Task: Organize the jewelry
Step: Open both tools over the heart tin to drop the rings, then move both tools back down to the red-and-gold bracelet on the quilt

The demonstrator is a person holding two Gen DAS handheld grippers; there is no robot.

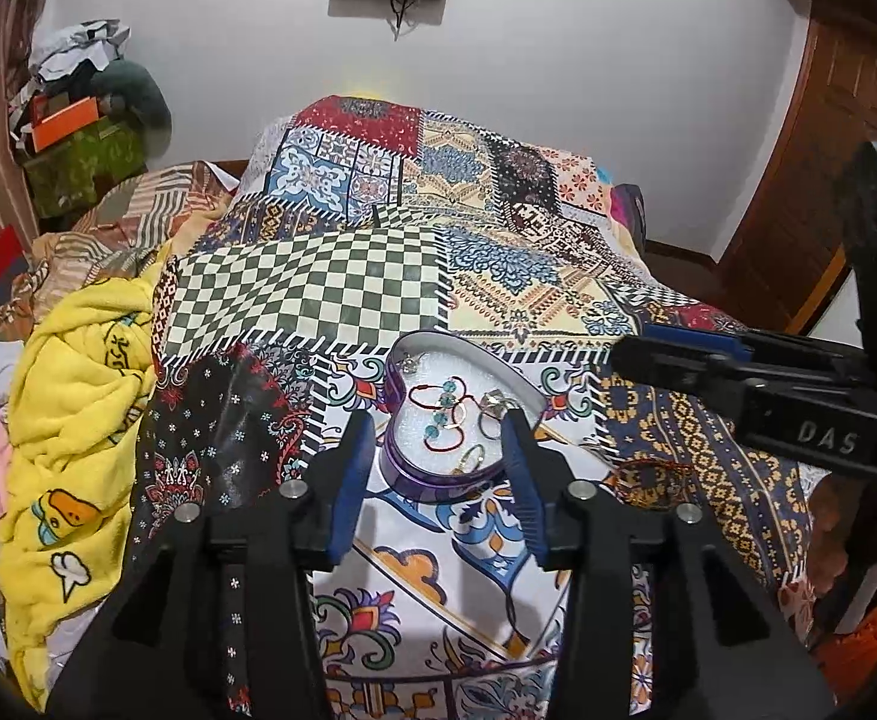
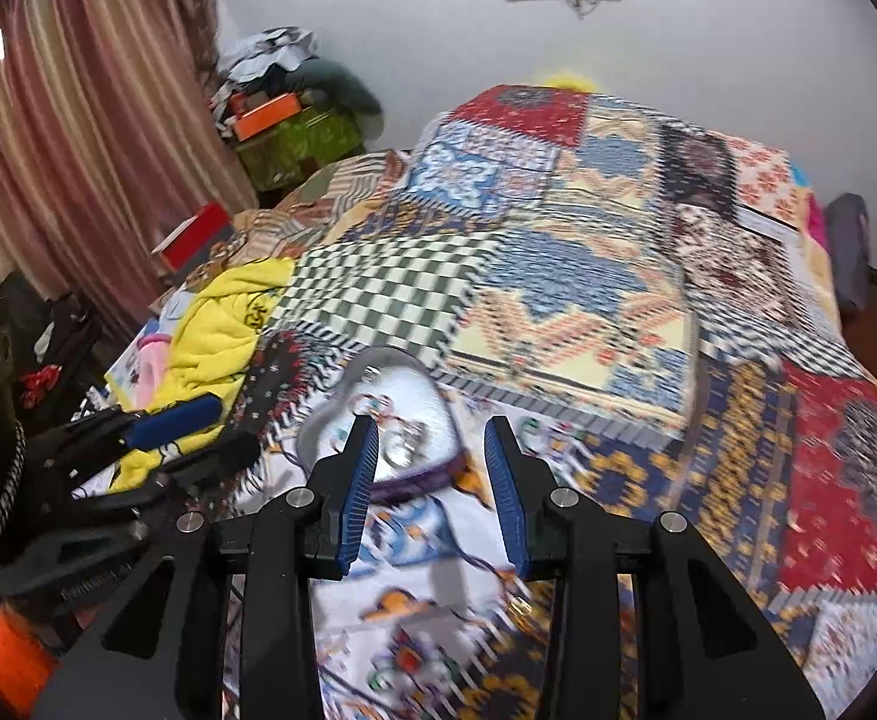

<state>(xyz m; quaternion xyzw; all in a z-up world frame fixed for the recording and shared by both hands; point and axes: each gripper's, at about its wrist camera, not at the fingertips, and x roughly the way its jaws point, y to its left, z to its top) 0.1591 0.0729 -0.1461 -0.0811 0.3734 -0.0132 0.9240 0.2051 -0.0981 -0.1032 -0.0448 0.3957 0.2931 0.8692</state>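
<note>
one heart-shaped tin (image 1: 438, 483), two hand-held grippers (image 1: 438, 450)

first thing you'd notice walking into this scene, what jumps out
The loud patchwork bedspread fills the middle of both views, with its green-and-white checkered patch. On it, just beyond the open left gripper, sits a purple heart-shaped tin holding rings and a red cord bracelet with blue beads. A bright yellow cartoon blanket is heaped at the bed's left edge.
</note>
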